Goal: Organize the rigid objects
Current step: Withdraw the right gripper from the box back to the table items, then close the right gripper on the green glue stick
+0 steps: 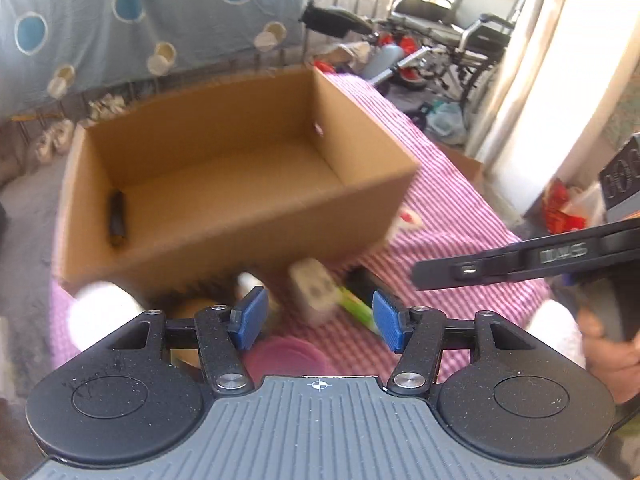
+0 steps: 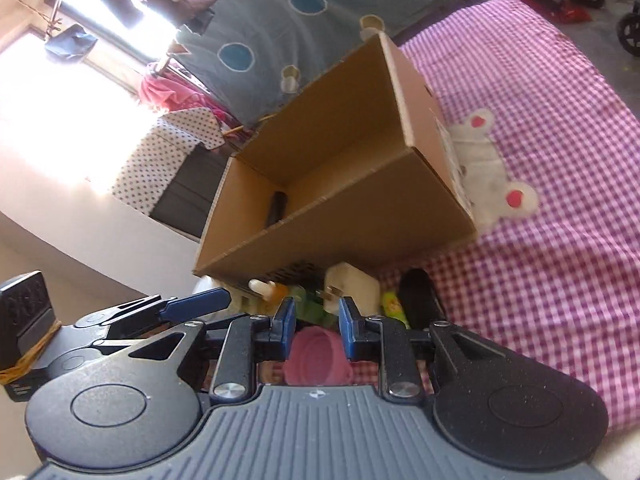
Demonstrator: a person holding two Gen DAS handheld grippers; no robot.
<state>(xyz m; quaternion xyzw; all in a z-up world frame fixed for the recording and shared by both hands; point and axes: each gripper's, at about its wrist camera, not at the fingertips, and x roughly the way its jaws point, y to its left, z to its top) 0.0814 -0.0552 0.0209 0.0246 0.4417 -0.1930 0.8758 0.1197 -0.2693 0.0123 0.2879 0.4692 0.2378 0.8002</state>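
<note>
An open cardboard box stands on the pink checked cloth; a black cylinder lies inside at its left end. In front of the box lie a white plug adapter, a green tube, a black object, a white-orange bottle and a pink cup. My left gripper is open and empty above the pile. My right gripper is open, narrower, empty, just above the pink cup.
The right gripper's body crosses the right of the left wrist view. A blue blanket with circles hangs behind the box. A wheelchair and clutter stand far right. White bear appliqués mark the cloth.
</note>
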